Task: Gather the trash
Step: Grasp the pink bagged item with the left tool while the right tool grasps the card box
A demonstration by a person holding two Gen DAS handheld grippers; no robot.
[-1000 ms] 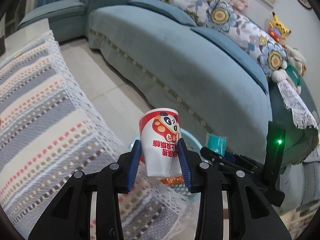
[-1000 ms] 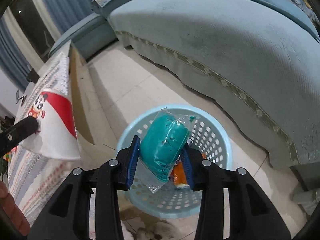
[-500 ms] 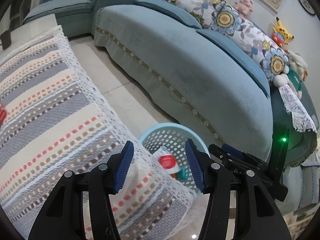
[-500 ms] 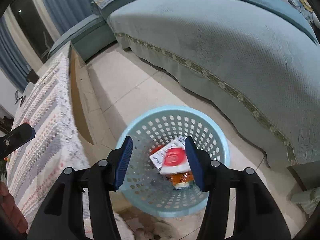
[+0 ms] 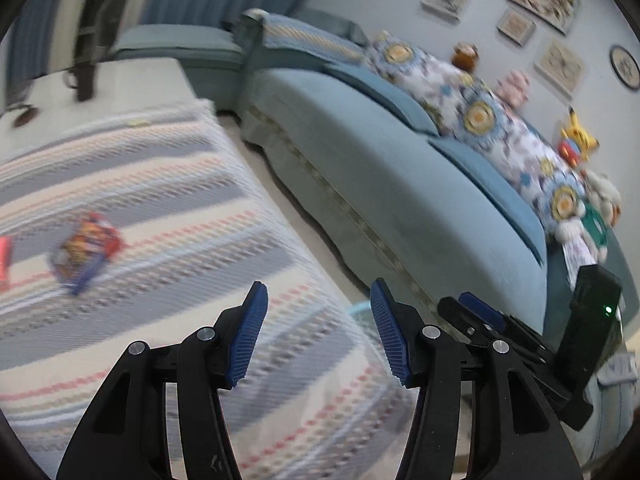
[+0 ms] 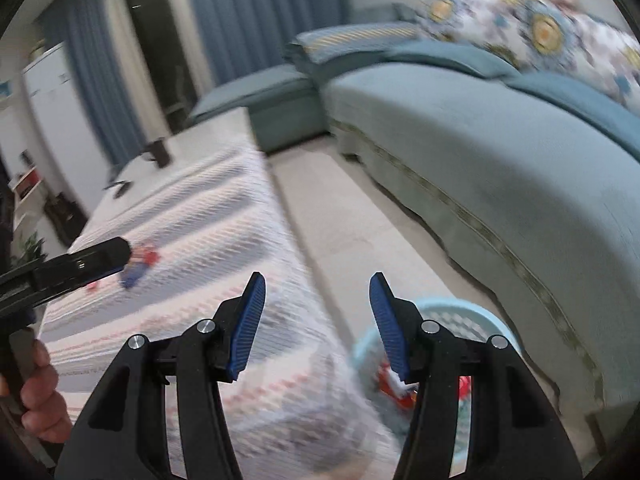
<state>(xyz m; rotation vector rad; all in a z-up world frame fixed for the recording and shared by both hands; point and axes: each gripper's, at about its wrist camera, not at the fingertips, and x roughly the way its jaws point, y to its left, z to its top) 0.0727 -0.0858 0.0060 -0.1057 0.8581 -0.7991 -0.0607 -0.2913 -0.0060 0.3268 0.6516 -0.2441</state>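
Left gripper [image 5: 318, 330]: jaws spread wide, nothing between the blue pads, poised above the table [image 5: 168, 240] with its striped woven cloth. Right gripper [image 6: 316, 324]: jaws likewise spread wide and empty, set over the table's edge where cloth meets floor. Snack wrapper [image 5: 84, 254], red, blue and yellow, blurred: flat on the cloth, well ahead and to the left of the left jaws; in the right wrist view ahead and left of the right jaws, just beyond the tip of the left gripper's black finger. Second red item [image 5: 5, 258]: at the far left frame edge, cut off, kind not discernible. Light blue perforated basket [image 6: 472, 316]: on the floor beside the table, just behind and below the right finger of the right jaws, partly hidden by it; red and white trash [image 6: 394, 386] inside. Sliver of the basket rim also between the left jaws, past the cloth edge. Teal sofa [image 5: 400, 184]: ahead and right of both jaws, with floral cushions and plush toys along the back. Hand [image 6: 40, 392] gripping the left gripper's handle, at lower left of right wrist view
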